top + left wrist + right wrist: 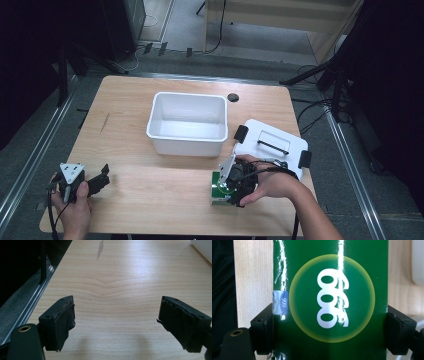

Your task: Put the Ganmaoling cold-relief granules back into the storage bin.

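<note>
My right gripper point(233, 187) is sitting down over the green box point(218, 192) near the front right of the table point(150, 185) in the high view, my hand wrapping the handle from behind, with the white lid point(270, 142) lying flat just beyond it and the open white bin point(187, 122) standing well apart toward the table's middle; my left gripper point(97, 181) is resting low at the front left corner, jaws spread and carrying nothing. In the left gripper view, I am seeing that left gripper point(116, 322) gaping wide over bare wood, a corner of the bin point(203, 247) just peeking in at the top right. In the right gripper view, I am looking straight down on the box point(330, 297), its glossy green face with a yellow-ringed disc and white digits running between my right gripper's point(329, 332) two jaws; the jaws are pressing against its two long side walls, so I am judging that I am clamping it, though I cannot tell how firmly. A small blue sticker point(280, 302) is sitting at the box's left edge. I am reading this as a light carton: stiff enough along the edges, but thin-walled, so squeezing hard would be denting it, and the shiny wrap, streaked with glare, is looking slippery. Holding across the narrow width near the middle, as now, is seeming the safest spot
</note>
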Motion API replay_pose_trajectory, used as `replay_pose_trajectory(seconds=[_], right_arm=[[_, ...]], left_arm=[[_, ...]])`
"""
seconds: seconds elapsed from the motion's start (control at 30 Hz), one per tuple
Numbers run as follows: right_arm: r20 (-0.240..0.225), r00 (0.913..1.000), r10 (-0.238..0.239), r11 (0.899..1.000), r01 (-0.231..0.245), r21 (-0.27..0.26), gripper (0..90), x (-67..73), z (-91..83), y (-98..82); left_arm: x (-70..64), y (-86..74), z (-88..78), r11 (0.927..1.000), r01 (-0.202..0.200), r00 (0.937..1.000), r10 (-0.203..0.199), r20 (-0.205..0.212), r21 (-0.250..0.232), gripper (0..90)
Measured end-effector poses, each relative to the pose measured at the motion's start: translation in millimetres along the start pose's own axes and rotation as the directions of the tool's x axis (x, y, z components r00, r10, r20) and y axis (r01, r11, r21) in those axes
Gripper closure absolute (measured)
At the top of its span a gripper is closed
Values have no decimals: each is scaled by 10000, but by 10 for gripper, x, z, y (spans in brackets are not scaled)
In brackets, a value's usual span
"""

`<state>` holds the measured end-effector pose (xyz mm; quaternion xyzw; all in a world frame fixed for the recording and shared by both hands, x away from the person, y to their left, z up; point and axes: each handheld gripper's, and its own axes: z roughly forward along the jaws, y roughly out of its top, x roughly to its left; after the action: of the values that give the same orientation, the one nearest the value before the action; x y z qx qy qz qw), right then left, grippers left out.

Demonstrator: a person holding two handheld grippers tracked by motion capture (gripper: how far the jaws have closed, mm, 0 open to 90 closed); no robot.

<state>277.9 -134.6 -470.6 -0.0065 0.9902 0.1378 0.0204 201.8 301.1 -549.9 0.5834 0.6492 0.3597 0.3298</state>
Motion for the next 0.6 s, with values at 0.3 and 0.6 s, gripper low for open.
replay_pose_trajectory(seconds=[0.3, 0.6], right_arm=[[309, 9994, 145, 9997, -139, -186, 163, -66, -193, -70], [495, 9986, 159, 9995, -145, -289, 164, -133, -340, -115]], left_arm=[[1, 1, 1, 10000, 13, 10000, -13, 0, -7, 141], [0, 1, 1, 10000, -19, 10000, 19, -7, 6, 141]])
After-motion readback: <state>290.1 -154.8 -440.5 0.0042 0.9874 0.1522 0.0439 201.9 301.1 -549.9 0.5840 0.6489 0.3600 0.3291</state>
